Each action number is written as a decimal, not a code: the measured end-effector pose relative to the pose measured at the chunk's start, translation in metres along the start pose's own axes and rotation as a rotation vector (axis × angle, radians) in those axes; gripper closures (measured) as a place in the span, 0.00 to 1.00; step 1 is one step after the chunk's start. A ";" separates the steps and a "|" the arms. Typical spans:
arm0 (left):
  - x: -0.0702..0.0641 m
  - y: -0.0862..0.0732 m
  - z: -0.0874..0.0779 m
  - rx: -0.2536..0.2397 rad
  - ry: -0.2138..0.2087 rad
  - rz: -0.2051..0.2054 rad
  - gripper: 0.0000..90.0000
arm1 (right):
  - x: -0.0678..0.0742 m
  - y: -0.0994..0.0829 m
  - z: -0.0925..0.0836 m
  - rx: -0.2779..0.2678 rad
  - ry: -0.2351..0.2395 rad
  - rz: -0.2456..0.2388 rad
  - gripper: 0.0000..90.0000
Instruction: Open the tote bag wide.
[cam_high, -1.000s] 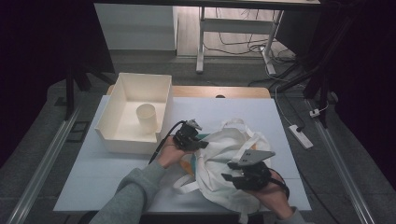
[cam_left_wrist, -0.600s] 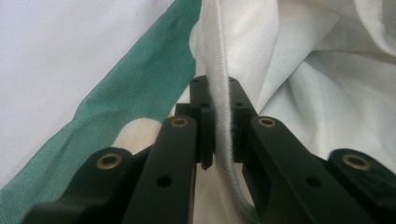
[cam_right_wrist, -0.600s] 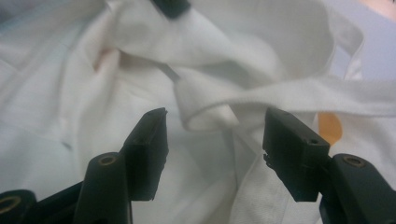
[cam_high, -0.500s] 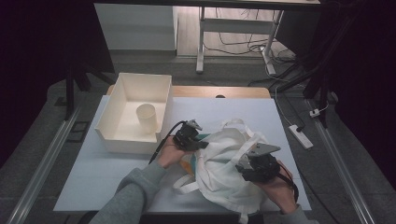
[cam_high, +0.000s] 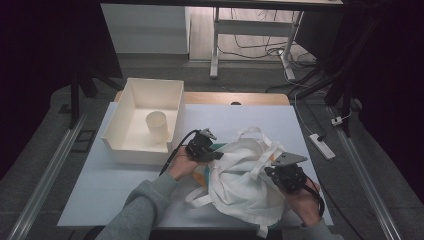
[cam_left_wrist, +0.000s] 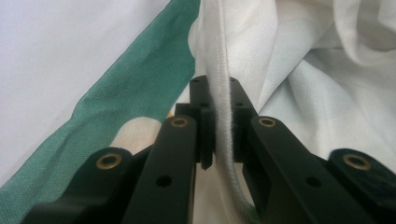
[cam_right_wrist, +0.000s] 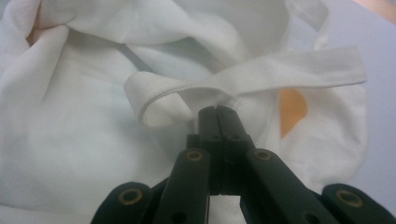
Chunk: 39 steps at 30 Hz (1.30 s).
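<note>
A crumpled white tote bag (cam_high: 240, 182) lies on the white table, with a green patch (cam_left_wrist: 130, 79) showing under its left side. My left gripper (cam_high: 216, 153) sits at the bag's left edge. In the left gripper view the left gripper (cam_left_wrist: 217, 116) is shut on the bag's thick white hem (cam_left_wrist: 215, 56). At the bag's right side is my right gripper (cam_high: 270, 171). Its jaws have just been closing; in the right gripper view the right gripper (cam_right_wrist: 218, 111) is shut on a pinch of bag cloth just under a looped strap (cam_right_wrist: 261, 74).
A white open bin (cam_high: 115, 135) stands at the table's left rear with a pale cup (cam_high: 157, 126) upright inside. A power strip (cam_high: 321, 146) lies on the floor to the right. Bare tabletop (cam_high: 100, 190) stretches in front of the bin.
My right gripper has shifted to the right and a little away from me along the bag. The left gripper has kept still on the hem.
</note>
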<state>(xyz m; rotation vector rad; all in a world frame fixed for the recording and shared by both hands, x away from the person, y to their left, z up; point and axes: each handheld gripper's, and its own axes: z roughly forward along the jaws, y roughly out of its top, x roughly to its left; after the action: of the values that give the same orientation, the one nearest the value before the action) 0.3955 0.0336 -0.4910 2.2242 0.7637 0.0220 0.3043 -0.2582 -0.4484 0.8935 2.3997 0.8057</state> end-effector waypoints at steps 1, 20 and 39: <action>0.000 0.000 0.000 -0.001 0.000 0.000 0.94 | -0.001 0.000 -0.001 -0.005 -0.002 0.001 1.00; 0.002 -0.001 0.001 -0.001 -0.006 -0.008 0.94 | -0.049 -0.022 -0.032 -0.095 -0.034 0.139 0.91; 0.002 -0.001 0.000 -0.003 -0.003 -0.007 0.94 | -0.036 -0.005 -0.010 -0.091 -0.044 0.125 0.95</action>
<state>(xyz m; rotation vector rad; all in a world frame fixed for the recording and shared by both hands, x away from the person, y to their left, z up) 0.3965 0.0351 -0.4920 2.2183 0.7692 0.0169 0.3209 -0.2896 -0.4375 1.0214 2.2680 0.9247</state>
